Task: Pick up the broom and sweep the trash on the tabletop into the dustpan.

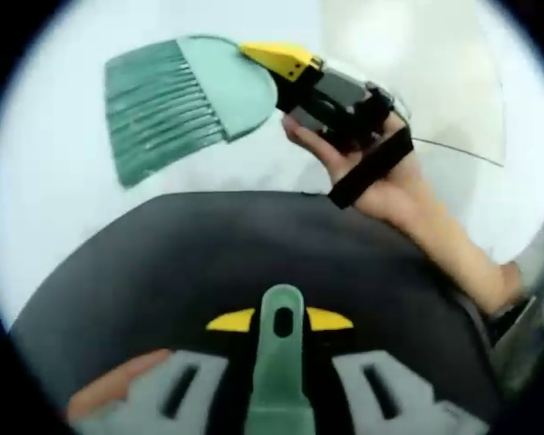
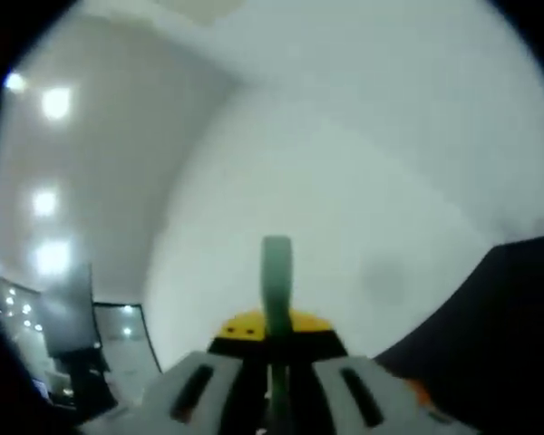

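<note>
Gripped in the left claw [image 1: 281, 362], the dustpan [image 1: 254, 272] is held; the broom [image 1: 177, 100], clamped by the right claw [image 1: 295, 68], should be lowered beside it.

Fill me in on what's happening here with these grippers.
A person is holding a gripper in each hand. The left gripper is shut on the green dustpan handle, over the dark dustpan. The right gripper, seen in the left gripper view in the person's hand, is shut on the green broom, held up beyond the dustpan above the white tabletop. I cannot make out any trash.
</note>
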Motion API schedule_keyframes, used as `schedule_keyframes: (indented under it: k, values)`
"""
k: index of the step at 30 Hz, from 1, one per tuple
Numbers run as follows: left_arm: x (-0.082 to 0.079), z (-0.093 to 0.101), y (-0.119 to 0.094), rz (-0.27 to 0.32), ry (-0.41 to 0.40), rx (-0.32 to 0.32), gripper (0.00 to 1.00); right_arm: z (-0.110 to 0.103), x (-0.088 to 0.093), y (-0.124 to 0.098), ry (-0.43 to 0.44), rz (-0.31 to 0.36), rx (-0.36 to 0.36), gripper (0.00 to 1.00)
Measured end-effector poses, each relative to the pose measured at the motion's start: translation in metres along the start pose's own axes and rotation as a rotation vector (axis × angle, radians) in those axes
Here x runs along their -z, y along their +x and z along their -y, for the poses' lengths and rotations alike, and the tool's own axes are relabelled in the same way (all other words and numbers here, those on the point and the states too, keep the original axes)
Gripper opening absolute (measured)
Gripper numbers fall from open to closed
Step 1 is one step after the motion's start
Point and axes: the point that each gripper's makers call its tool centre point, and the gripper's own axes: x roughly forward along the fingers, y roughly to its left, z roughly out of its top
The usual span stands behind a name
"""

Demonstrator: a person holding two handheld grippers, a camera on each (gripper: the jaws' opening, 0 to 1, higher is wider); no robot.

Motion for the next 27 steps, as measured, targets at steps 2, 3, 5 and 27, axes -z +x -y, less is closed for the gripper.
schedule_keyframes:
  k: [2,3,5,27]
  values:
    - [-0.001,0.001,-0.001,-0.002,0.003,-0.004,0.20,0.001,0.000,0.000,0.003,0.002,0.002,0.05]
    - [-0.002,0.002,-0.003,-0.002,0.005,-0.014,0.20,0.001,0.000,0.000,0.004,0.003,0.003,0.05]
    - [-0.005,0.002,-0.006,0.007,0.001,-0.020,0.20,0.001,0.000,-0.001,0.007,0.004,0.004,0.05]
    - [-0.047,0.012,-0.097,0.121,-0.037,-0.121,0.18,-0.007,0.009,-0.001,0.007,-0.015,-0.007,0.05]
